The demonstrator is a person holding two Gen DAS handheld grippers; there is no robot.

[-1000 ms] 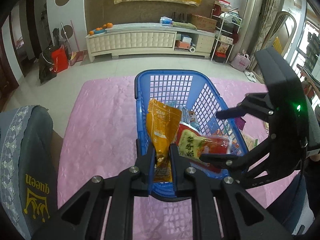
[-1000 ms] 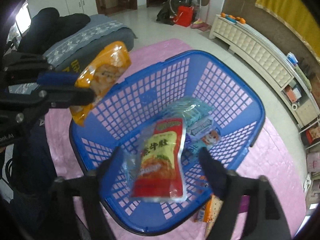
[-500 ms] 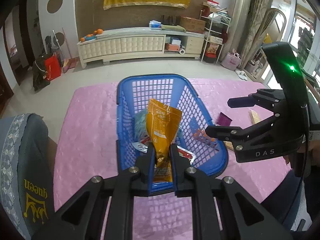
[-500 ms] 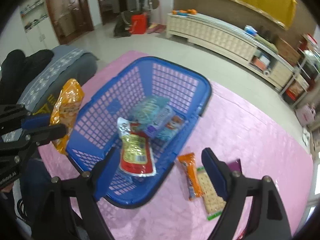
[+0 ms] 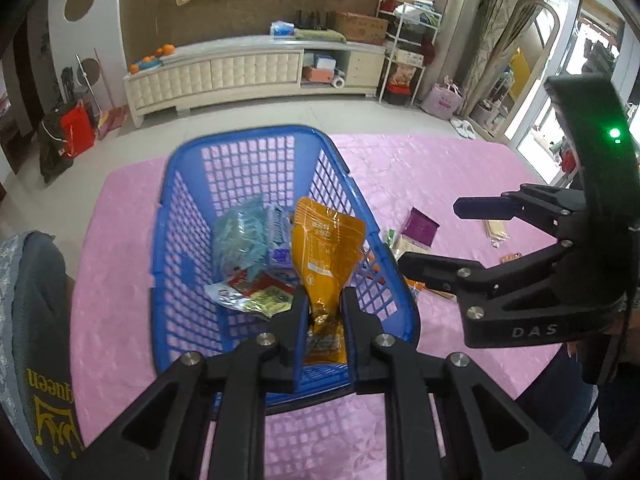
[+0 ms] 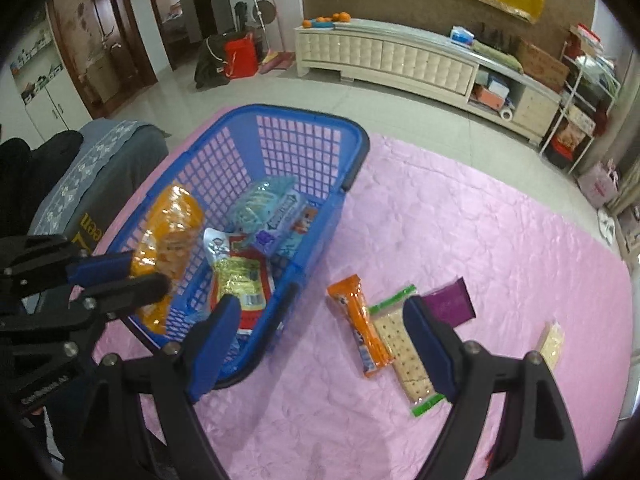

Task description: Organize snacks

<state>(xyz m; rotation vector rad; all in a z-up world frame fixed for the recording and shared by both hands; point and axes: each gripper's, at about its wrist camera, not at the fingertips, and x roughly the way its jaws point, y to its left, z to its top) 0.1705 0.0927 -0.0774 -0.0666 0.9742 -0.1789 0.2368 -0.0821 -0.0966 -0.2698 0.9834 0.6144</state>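
Note:
My left gripper (image 5: 324, 312) is shut on the bottom edge of an orange snack packet (image 5: 326, 248), which stands upright over the near right part of the blue basket (image 5: 248, 140). A teal packet (image 5: 240, 236) and a red packet (image 5: 256, 296) lie inside the basket. My right gripper (image 6: 320, 308) is open with nothing between its fingers, just right of the basket (image 6: 312, 120). Below it on the mat lie an orange bar (image 6: 360, 328) and a cracker pack (image 6: 400, 348). In the right wrist view the left gripper (image 6: 148, 272) holds the orange packet (image 6: 172, 232) at the basket's left side.
The pink mat (image 6: 440, 220) also carries a purple packet (image 6: 450, 300) and a pale cracker packet (image 6: 552, 344) farther right. A grey cushion (image 5: 36, 320) borders the mat on the left. A white cabinet (image 5: 240, 68) stands across the tiled floor.
My right gripper has swung from over the basket to the mat on its right and rolled. My left gripper has carried the orange packet toward the basket's right side.

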